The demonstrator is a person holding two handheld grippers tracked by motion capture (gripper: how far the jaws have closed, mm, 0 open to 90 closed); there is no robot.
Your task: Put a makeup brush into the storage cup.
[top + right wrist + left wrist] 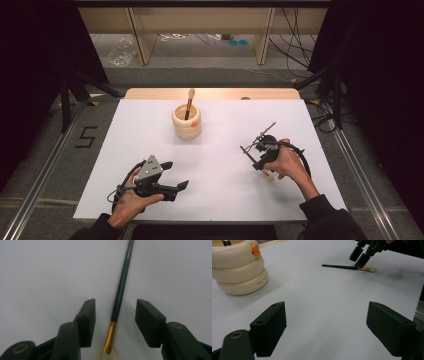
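A dark-handled brush (121, 287) with a gold ferrule and pale bristles lies flat on the white sheet (215, 190). My right gripper (116, 303) is open, tilted down over the brush, one jaw on each side of the handle just above the ferrule, neither touching it. In the high view the right gripper (257, 159) is at mid-right, with the brush's pale tip (268, 174) beside the hand. The left gripper view shows that brush (347, 267) under the right gripper (360, 257). My left gripper (176, 174) (327, 307) is open and holds nothing, low at front left.
A cream ringed holder (187, 122) (239, 272) with an orange knob stands at the back centre, a wooden-topped brush (189, 102) upright in it. The wooden table edge (210, 93) runs behind the sheet. Tripod legs and cables lie on the floor on both sides.
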